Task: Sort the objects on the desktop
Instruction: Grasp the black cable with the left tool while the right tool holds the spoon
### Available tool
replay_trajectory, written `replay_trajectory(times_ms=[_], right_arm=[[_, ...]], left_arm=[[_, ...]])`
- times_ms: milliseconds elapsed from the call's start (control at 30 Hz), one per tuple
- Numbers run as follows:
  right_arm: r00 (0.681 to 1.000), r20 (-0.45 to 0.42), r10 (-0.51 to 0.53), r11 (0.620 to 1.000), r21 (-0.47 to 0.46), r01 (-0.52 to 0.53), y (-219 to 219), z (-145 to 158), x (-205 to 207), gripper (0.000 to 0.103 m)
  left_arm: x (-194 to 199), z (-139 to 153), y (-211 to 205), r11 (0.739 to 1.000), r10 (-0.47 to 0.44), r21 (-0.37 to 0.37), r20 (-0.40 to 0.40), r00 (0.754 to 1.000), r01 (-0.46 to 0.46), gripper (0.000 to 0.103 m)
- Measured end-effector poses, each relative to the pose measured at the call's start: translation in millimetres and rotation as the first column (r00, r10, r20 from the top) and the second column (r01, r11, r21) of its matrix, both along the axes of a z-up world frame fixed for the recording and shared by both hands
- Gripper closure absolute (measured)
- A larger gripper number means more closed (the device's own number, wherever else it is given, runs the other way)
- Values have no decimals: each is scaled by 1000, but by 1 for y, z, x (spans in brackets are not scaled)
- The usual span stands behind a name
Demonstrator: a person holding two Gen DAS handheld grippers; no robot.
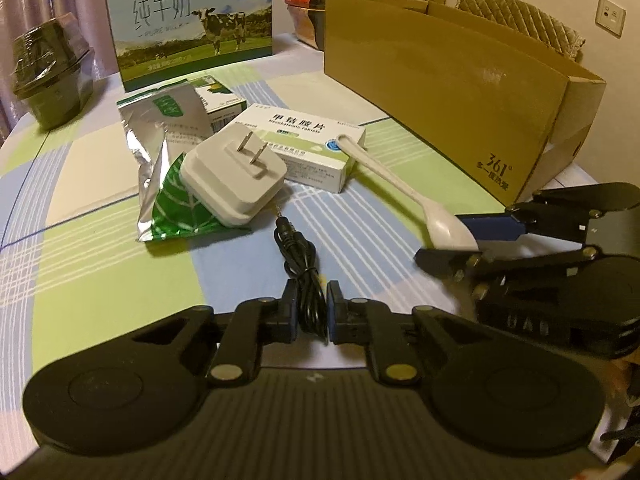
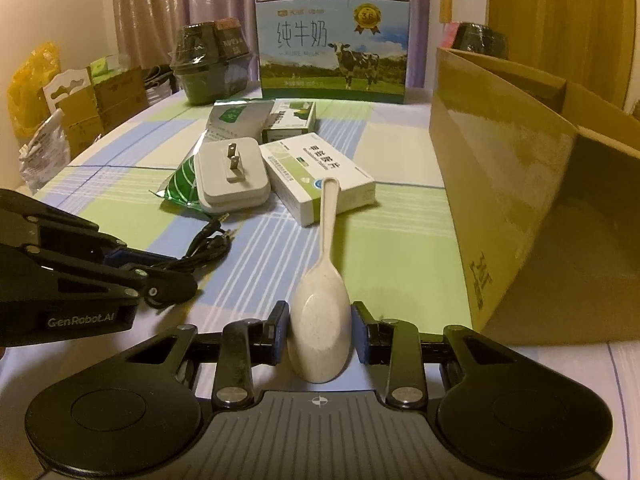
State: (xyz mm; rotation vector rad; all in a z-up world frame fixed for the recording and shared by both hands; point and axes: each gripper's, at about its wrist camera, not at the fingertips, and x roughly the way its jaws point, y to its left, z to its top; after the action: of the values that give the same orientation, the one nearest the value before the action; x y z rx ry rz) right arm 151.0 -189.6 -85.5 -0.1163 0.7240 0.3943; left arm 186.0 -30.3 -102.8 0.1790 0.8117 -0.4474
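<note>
I've got my left gripper (image 1: 311,312) clamped down on the bundled black audio cable (image 1: 302,264), jaws nearly closed with the coil pinched between the pads, its jack plug pointing away toward the white plug adapter (image 1: 234,176). My right gripper (image 2: 319,334) has the bowl of the speckled white spoon (image 2: 320,320) between its pads, jaws narrow; in the right wrist view there seems to be a thin gap on the right side, so I can't be sure both pads are pressing, though I judge it a grip. The spoon's handle reaches forward and rests on the edge of the tablets box (image 2: 320,180).

Everything sits on the checked table (image 1: 100,248): adapter lying on the foil pouch (image 1: 160,152), a small green carton behind them, the milk carton (image 1: 192,20) at the back, and the open cardboard box (image 1: 440,92) just to my right.

That box is likely where these go. To do it well, I'd lift both straight up first so the spoon handle clears the tablets box without dragging it, and keep the cable pinch firm, since loose loops could slip out or snag the adapter. Then carry over the box wall, high enough to clear its rim, before letting go.
</note>
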Motion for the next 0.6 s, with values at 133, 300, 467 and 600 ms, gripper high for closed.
replay_trajectory(times_ms=[133, 300, 467, 600], right_arm=[[1000, 6, -2, 1000, -12, 3, -3, 1, -10, 73], [1000, 12, -4, 1000, -13, 4, -3, 0, -13, 73], [1000, 20, -2, 1000, -10, 2, -3, -1, -12, 73], [999, 37, 2, 1000, -6, -2, -3, -3, -13, 71]], left_arm=[[-8, 1, 1, 1000, 16, -11, -13, 1000, -16, 93], [-10, 0, -3, 999, 35, -24, -9, 999, -35, 86], [-6, -1, -4, 998, 48, -35, -2, 999, -48, 85], [-5, -2, -4, 998, 59, -32, 5, 998, -59, 85]])
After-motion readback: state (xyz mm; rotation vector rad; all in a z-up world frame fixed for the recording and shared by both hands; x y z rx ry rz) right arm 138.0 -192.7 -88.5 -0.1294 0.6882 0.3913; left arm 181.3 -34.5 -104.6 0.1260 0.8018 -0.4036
